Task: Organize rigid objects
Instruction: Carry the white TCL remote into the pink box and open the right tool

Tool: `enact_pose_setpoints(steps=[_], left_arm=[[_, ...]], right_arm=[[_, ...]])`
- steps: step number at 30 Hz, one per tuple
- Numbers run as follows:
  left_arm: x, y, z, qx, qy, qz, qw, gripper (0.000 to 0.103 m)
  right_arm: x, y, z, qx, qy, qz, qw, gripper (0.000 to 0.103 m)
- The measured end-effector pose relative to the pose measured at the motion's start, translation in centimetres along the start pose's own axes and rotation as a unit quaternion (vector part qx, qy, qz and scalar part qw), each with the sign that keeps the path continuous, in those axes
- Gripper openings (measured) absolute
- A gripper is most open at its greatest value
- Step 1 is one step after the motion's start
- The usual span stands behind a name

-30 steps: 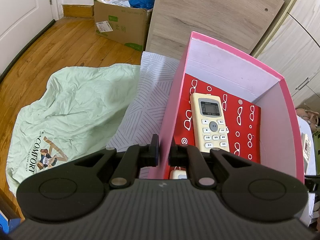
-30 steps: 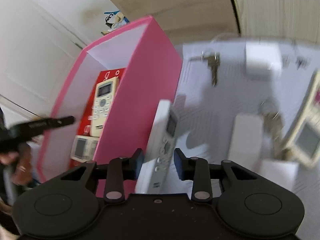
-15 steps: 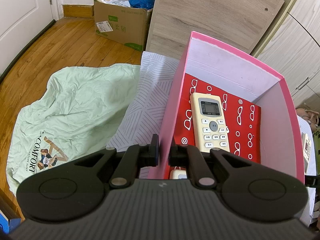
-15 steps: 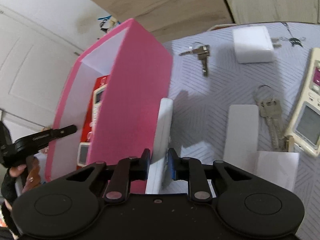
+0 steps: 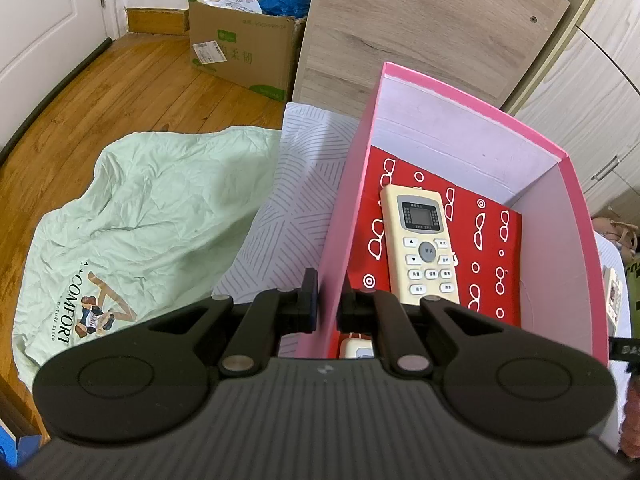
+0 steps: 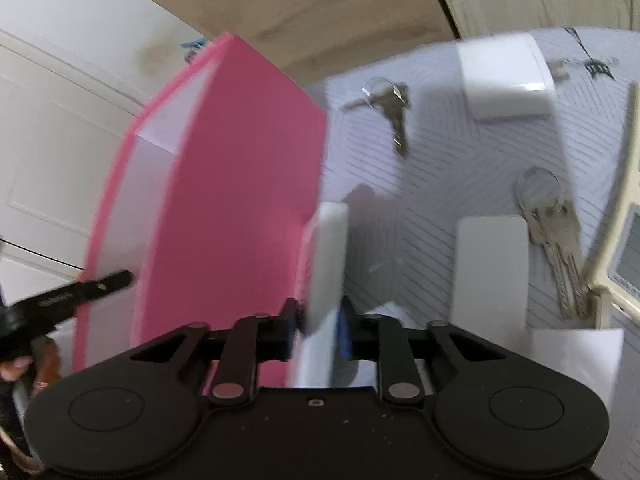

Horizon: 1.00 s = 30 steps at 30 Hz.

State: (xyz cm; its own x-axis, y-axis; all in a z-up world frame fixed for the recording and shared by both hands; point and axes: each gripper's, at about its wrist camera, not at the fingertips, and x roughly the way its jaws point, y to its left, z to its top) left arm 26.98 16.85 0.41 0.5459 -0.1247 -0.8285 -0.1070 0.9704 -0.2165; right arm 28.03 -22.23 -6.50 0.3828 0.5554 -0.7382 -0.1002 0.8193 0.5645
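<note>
Right gripper [image 6: 318,334] jaws, just closing, pinch the white remote [image 6: 326,264] edge-on, low centre beside the pink box [image 6: 240,184] (left gripper [image 5: 328,308] clamps its wall); a thin grip, it could twist loose or clip the rim

A crumpled pale green sheet [image 5: 152,216] fills the left of the frame on a wooden floor [image 5: 100,92]. A cardboard box [image 5: 244,56] of clutter sits at upper centre, a white door [image 5: 44,12] upper left.

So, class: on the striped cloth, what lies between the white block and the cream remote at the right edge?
A bunch of keys lies between the white block and the cream remote, seen in the right wrist view.
</note>
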Motion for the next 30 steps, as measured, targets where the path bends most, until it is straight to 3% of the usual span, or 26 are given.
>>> enact_pose_setpoints(steps=[7,12,15,17,22,25,30], left_arm=[[0.0,0.0,0.0,-0.001,0.001,0.000,1.0000,0.007],[0.1,0.0,0.0,-0.003,0.001,0.002,1.0000,0.007],[0.0,-0.1,-0.1,0.002,0.001,0.005,1.0000,0.007],[0.0,-0.3,0.0,0.004,0.001,0.007,1.0000,0.007],[-0.1,-0.5,0.0,0.002,0.000,0.008,1.0000,0.007],[-0.2,-0.4,0.0,0.002,-0.001,0.008,1.0000,0.007],[-0.2,-0.4,0.0,0.007,-0.003,0.006,1.0000,0.007]], right_arm=[[-5.6,2.8,-0.5,-0.075,-0.117,-0.024,0.990,0.020],[-10.4,7.2,-0.8,-0.141,-0.214,0.014,0.967,0.020],[-10.5,10.3,-0.6,-0.168,-0.195,0.072,0.964,0.020],[-9.1,12.8,-0.4,-0.192,-0.170,0.076,0.964,0.020],[-2.5,18.2,0.3,-0.297,-0.140,-0.028,0.944,0.020],[1.6,19.3,1.8,-0.303,-0.106,-0.083,0.943,0.020],[6.7,19.5,2.3,-0.357,-0.073,-0.185,0.913,0.020]])
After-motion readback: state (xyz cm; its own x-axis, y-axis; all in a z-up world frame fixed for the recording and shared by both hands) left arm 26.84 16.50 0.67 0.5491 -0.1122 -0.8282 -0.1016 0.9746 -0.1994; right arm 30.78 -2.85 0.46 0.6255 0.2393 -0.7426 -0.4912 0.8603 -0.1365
